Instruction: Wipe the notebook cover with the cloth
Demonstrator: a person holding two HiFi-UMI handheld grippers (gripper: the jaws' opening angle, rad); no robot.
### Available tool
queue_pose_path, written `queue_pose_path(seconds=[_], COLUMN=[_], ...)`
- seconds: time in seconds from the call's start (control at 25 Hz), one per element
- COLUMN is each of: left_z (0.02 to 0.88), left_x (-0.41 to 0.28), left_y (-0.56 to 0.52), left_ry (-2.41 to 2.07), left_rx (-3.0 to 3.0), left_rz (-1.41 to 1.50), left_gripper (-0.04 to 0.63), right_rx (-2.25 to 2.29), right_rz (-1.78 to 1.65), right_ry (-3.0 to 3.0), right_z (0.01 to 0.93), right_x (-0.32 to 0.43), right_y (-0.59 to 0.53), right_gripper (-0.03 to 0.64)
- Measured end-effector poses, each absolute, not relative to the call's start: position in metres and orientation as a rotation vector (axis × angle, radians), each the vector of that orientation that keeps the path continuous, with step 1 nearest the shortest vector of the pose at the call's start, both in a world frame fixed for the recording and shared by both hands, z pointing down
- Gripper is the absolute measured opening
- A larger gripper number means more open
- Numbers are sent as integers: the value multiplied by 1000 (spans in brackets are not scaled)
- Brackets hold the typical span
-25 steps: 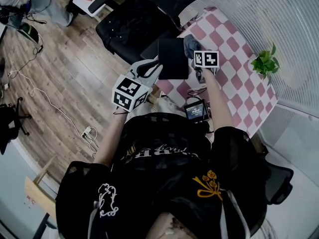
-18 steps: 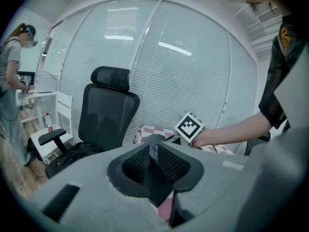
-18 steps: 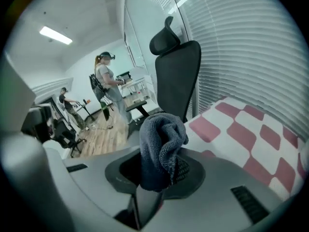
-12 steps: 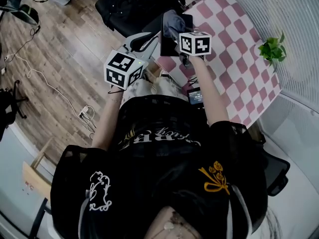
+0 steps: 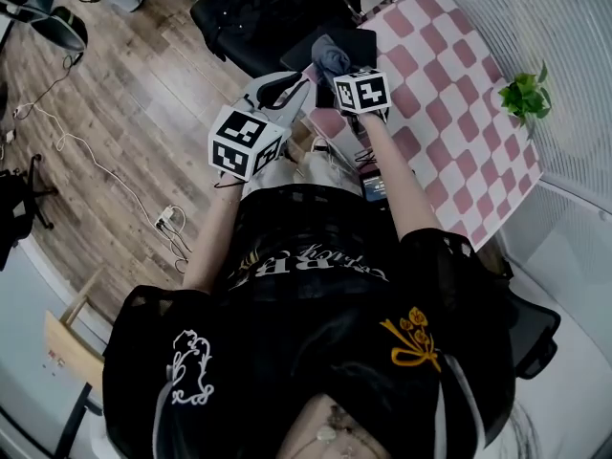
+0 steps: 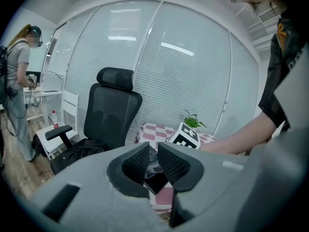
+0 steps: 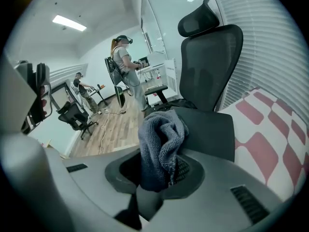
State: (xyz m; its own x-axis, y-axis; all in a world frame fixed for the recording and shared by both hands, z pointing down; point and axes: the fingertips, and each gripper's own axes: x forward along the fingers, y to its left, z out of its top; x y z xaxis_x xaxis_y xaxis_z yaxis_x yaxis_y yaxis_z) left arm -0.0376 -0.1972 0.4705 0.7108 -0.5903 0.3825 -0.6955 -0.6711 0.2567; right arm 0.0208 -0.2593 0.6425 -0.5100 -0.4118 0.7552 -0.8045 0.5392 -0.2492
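Observation:
A black notebook lies at the near-left corner of the pink-checked table. My right gripper is shut on a bunched grey-blue cloth, which rests on the cover. In the right gripper view the cloth stands up between the jaws, and the notebook lies flat behind it. My left gripper hangs just off the table's near corner, beside the notebook. Its jaws leave only a thin slit with nothing in it. In the left gripper view the notebook's corner shows below that slit.
A black office chair stands just beyond the table's corner. A potted plant sits at the far right edge. A small device with a screen lies near my body. People stand across the wooden floor by desks.
My right gripper has carried the cloth from the notebook's right edge across to its left part. The left gripper has stayed by the near corner. My head has shifted.

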Motion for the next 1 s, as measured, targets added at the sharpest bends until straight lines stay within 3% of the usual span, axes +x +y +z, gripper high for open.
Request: queue_pose_path(seconds=[0.64, 1.0], left_z=[467, 466], left_x=[-7, -11], left_y=[-190, -194], left_ry=[-908, -933], left_rx=[2584, 2579], left_rz=[360, 350], left_gripper=[49, 49], right_rx=[1256, 1303], right_rz=[859, 885], right_ry=[-1976, -2007], right_z=[643, 627], right_x=[145, 149], right_y=[-253, -252], right_gripper=[74, 74])
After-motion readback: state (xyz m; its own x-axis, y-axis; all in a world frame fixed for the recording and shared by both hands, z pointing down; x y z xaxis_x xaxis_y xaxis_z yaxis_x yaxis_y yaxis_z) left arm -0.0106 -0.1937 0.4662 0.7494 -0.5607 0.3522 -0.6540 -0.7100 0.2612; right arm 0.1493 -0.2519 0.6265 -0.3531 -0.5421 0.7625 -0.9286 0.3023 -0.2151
